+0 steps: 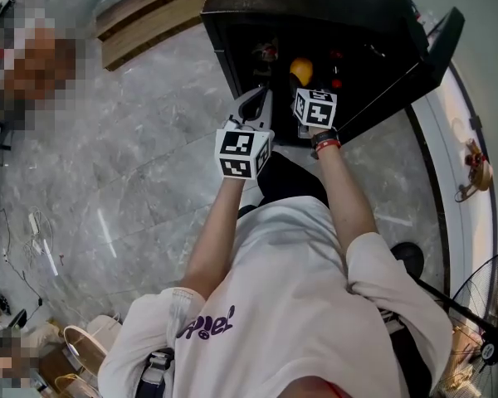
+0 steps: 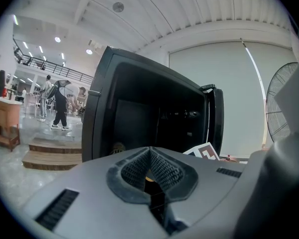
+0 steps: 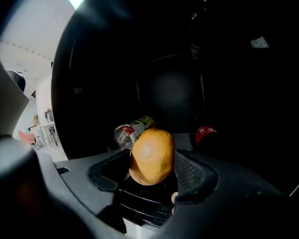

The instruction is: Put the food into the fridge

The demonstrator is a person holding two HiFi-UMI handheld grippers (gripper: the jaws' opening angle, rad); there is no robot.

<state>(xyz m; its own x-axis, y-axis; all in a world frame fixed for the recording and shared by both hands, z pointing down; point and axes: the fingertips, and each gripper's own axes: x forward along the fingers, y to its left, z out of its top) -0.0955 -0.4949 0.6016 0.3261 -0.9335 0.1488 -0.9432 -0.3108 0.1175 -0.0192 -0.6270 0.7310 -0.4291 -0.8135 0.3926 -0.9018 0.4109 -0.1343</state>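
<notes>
right gripper view: one orange fruit [image 3: 151,156] tight in right gripper [image 3: 153,167]; left gripper [image 2: 150,169] closed, empty; one fridge [image 1: 307,2].

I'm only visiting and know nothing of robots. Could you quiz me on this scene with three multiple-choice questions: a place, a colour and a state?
1. Where is the fruit? A on the floor; B between the jaws of the right gripper; C on a table.
2. What colour is the fruit? A green; B orange; C purple.
3. The fridge is: A open; B shut; C padlocked.

Answers: B, the jaws grip it from both sides; B, its skin is plainly orange; A, its dark inside shows.
</notes>
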